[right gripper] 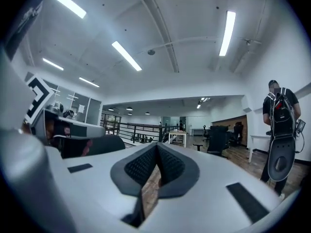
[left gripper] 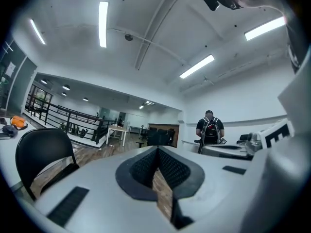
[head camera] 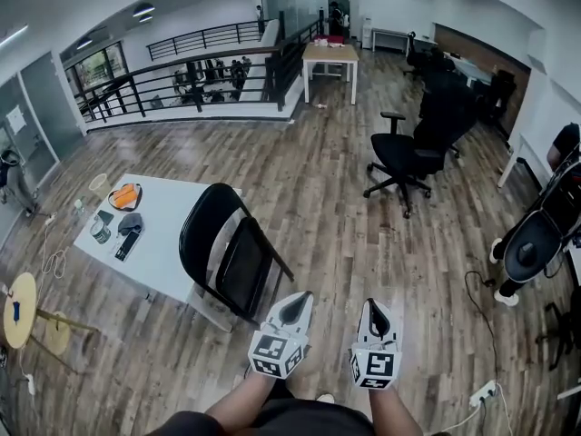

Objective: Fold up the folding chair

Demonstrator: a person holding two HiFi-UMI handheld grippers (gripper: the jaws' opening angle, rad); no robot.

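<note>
The black folding chair [head camera: 231, 252] stands on the wood floor against the near corner of a white table [head camera: 172, 239], its rounded back toward the table and its seat toward me. The chair's back [left gripper: 41, 147] also shows at the left of the left gripper view. My left gripper [head camera: 295, 303] and right gripper [head camera: 375, 309] are side by side at the bottom of the head view, just right of the chair and apart from it. Both point level across the room. The left gripper [left gripper: 158, 152] and the right gripper [right gripper: 156, 149] are shut with nothing between their pads.
The white table carries an orange object [head camera: 125, 195] and small dark items. A black office chair [head camera: 413, 153] stands to the right, a wooden table [head camera: 329, 54] and a black railing [head camera: 200, 71] farther off. A person with a backpack [left gripper: 210, 130] stands nearby. A power strip [head camera: 481, 393] lies on the floor.
</note>
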